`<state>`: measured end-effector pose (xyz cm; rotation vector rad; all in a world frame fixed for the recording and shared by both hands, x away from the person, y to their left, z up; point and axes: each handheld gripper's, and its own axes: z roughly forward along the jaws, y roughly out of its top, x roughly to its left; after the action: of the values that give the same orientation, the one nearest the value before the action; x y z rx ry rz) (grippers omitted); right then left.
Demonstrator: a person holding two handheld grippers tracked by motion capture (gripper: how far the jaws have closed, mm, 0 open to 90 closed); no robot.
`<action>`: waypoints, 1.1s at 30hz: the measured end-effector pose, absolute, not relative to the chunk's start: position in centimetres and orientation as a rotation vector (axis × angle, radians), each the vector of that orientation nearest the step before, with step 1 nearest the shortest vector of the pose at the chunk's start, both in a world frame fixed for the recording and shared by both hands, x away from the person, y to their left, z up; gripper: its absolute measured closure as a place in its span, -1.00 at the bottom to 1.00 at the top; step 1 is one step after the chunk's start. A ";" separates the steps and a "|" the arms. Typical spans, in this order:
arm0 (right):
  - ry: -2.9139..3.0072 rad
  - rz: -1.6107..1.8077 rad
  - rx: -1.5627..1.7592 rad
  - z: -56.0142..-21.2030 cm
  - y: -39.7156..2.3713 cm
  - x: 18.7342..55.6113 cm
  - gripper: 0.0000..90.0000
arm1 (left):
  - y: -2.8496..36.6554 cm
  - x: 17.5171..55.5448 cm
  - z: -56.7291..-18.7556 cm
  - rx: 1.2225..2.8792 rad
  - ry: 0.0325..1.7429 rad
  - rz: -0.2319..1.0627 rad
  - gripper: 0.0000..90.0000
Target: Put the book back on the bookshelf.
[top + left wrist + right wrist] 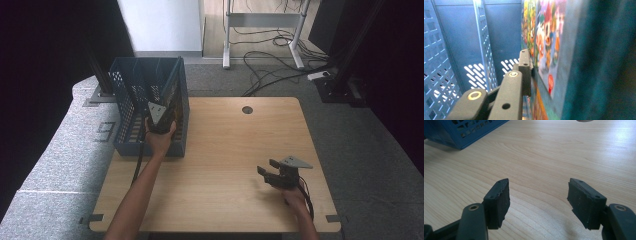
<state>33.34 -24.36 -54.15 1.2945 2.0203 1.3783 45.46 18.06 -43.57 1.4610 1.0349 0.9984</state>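
Standing upright in the blue crate (127, 95), a stiff, light picture book (544, 50) is resting against the left gripper (527, 62), whose narrow jaws are pinching its edge; the right gripper (537, 195) is idling wide, holding nothing.

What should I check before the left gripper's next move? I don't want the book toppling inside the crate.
1. Picture book inside the blue crate, upright beside a wall: ok.
2. Left gripper on the book: the visible finger lies along the cover; whether it presses: cannot tell.
3. Book's bottom edge resting on the crate floor: cannot tell.
4. Right gripper open, nothing between its jaws: ok.
5. Right gripper apart from the crate, over the table: ok.
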 end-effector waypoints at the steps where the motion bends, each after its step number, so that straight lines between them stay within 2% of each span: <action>1: 2.022 1.379 1.293 -54.1 -24.4 33.3 -0.26 | 18.0 45.4 -43.6 1.463 1.031 0.995 0.66; 7: 2.022 1.379 1.295 -54.2 -24.4 33.3 -0.26 | 17.9 44.9 -43.6 1.475 0.997 0.977 0.50; 22: 2.023 1.373 1.299 -54.1 -24.4 33.3 -0.27 | 18.2 44.5 -43.7 1.491 0.982 0.951 0.34; 29: 2.030 1.366 1.296 -54.1 -24.4 33.3 -0.27 | 18.6 44.1 -43.4 1.517 0.966 0.922 0.12; 33: 2.030 1.364 1.298 -54.2 -24.4 33.3 -0.27 | 19.0 43.8 -43.3 1.536 0.978 0.857 0.00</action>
<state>33.26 -24.37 -54.17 1.2985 2.0303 1.3638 43.80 18.99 -43.34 1.5365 0.9780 0.8569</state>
